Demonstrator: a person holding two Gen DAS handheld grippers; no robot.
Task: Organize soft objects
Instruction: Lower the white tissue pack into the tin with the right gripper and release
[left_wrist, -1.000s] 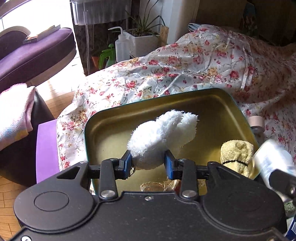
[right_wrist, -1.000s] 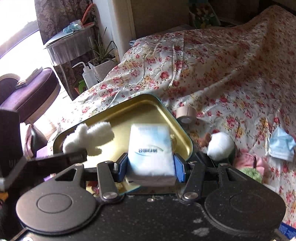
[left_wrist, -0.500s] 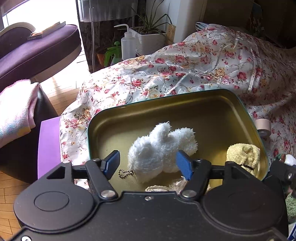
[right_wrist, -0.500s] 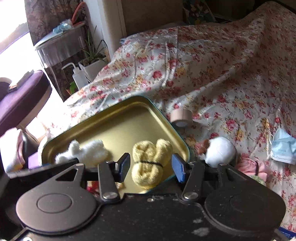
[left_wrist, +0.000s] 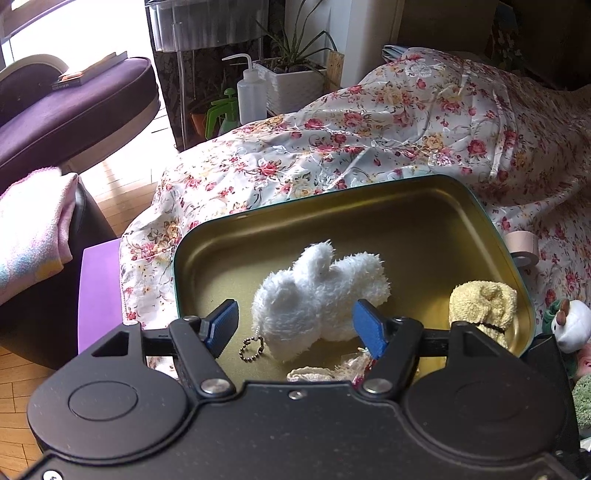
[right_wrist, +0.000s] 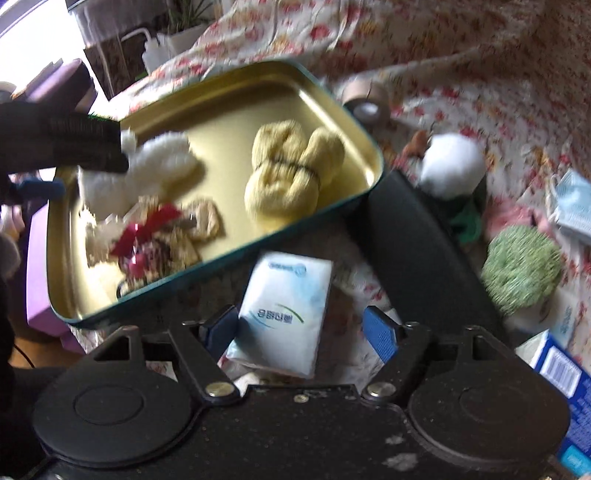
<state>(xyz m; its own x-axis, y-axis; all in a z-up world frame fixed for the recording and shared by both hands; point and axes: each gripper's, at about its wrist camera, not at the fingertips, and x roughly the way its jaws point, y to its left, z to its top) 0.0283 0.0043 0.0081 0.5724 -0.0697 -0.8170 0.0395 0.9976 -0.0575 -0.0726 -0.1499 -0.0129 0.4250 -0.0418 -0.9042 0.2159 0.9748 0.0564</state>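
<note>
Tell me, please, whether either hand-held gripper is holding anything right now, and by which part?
Nothing is held. The left hand-held gripper straddles the white plush toy, pads apart from it. The opening right hand-held gripper has the tissue pack between its jaws, ungripped.

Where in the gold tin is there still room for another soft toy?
The far half of the tin is bare, from the white plush back to the rim. The near side is crowded: the white plush, the yellow knit bundle and a lace-and-red-ribbon pile fill it.
</note>
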